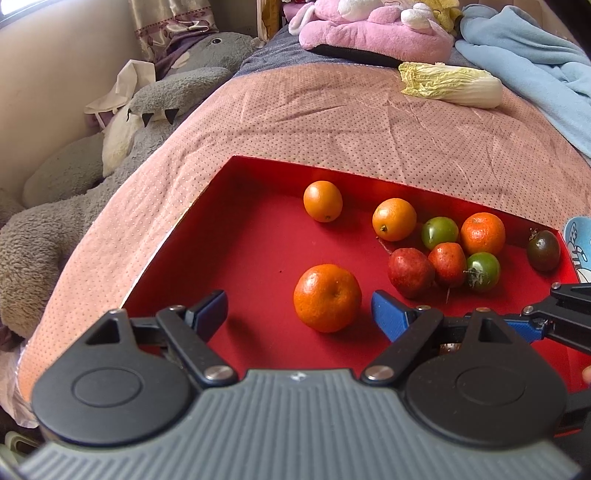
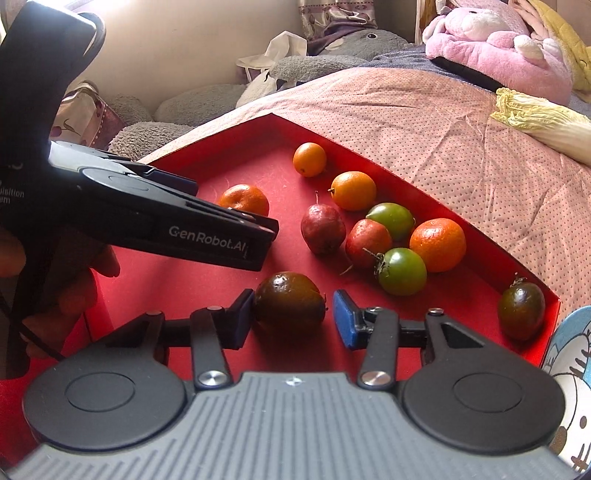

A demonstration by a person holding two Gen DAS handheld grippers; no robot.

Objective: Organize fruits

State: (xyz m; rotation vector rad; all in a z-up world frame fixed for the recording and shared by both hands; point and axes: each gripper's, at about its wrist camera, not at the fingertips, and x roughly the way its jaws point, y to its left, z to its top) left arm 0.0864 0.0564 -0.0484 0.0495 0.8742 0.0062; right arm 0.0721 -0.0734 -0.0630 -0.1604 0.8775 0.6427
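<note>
A red tray (image 1: 240, 236) (image 2: 207, 280) on the bed holds several fruits. My left gripper (image 1: 299, 314) is open with an orange tangerine (image 1: 327, 297) between its fingers, not gripped; the same tangerine shows in the right wrist view (image 2: 243, 199). My right gripper (image 2: 293, 317) is open around a dark brown-green tomato (image 2: 290, 301), whose left side touches the left pad. Further in lie two small oranges (image 1: 323, 201) (image 1: 393, 219), two red fruits (image 1: 410, 272), two green tomatoes (image 1: 439, 232), another tangerine (image 1: 483, 234) and a second dark tomato (image 1: 543, 250) (image 2: 521, 309) in the corner.
The tray sits on a pink dotted bedcover (image 1: 314, 122). A napa cabbage (image 1: 450, 84) lies beyond it. Grey and pink plush toys (image 1: 74, 206) (image 1: 373, 29) and a blue blanket (image 1: 532, 55) surround the bed. A cartoon plate (image 2: 570, 387) sits right of the tray.
</note>
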